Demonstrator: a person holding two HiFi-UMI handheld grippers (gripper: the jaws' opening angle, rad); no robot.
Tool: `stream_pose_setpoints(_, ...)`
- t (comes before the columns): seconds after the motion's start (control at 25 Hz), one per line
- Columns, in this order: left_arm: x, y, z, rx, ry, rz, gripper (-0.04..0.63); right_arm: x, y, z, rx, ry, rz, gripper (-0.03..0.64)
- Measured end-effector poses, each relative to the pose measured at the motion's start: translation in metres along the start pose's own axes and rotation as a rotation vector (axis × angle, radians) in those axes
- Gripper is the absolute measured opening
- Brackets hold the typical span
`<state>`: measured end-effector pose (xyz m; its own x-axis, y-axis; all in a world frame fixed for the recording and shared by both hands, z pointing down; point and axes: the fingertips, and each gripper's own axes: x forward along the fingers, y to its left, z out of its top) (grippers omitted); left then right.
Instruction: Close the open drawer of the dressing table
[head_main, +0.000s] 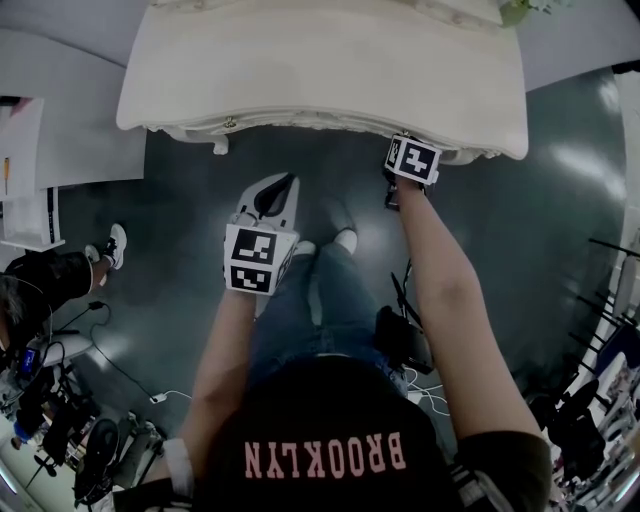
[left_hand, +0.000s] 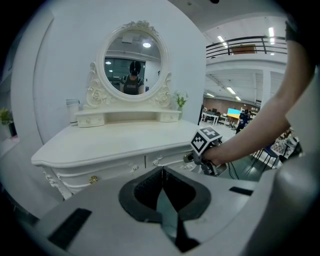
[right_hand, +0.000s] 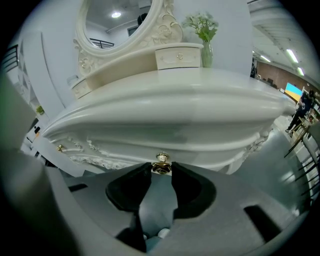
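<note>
Gripping the small gold knob (right_hand: 161, 160) of the cream drawer (right_hand: 186, 152) with the right tool (right_hand: 161, 169)
Drawer front sits under the front rim of the white desk (head_main: 300, 60); left tool (left_hand: 162, 174) pinched together, empty, well apart.

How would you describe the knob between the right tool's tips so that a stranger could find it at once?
Find the white dressing table with the oval mirror. Small gold knobs sit under its curved front edge. The one meant is the knob gripped by the right tool, below the middle of the edge; the other knob sits far off to its left.
</note>
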<state>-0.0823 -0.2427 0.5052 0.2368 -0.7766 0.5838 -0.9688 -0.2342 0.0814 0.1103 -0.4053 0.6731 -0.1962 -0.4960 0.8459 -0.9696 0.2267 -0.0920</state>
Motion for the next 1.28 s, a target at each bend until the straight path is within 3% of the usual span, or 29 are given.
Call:
stream_pose_setpoints(0.16, -0.003, -0.003, -0.001, 0.005, -0.003, -0.007, 0.005, -0.001, -0.002, 0.0, 0.004, -0.025, -0.02, 0.119)
stream_pose_setpoints(0.4, -0.008, -0.007, -0.002, 0.033, -0.016, -0.023, 0.005, -0.01, -0.001, -0.005, 0.004, -0.048, -0.026, 0.251)
stream_pose_setpoints(0.76, -0.011, -0.015, 0.006, 0.046, -0.023, -0.078, 0.005, -0.036, 0.011, -0.008, 0.017, -0.079, 0.013, 0.267)
stream_pose_setpoints(0.84, -0.012, -0.018, 0.011, 0.053, -0.036, -0.087, 0.005, -0.045, 0.012, -0.011, 0.007, -0.08, 0.023, 0.233)
stream_pose_setpoints(0.92, -0.014, -0.021, 0.018, 0.061, -0.051, -0.095, 0.005, -0.055, 0.013, -0.013, -0.019, -0.082, 0.029, 0.134)
stream_pose_setpoints(1.08, -0.019, -0.024, 0.029, 0.069, -0.08, -0.112, 0.005, -0.074, 0.009, -0.015, -0.061, -0.105, 0.012, 0.003)
stream_pose_setpoints(1.28, -0.025, -0.026, 0.04, 0.073, -0.11, -0.127, 0.005, -0.101, 0.008, -0.008, -0.067, -0.149, 0.037, -0.002)
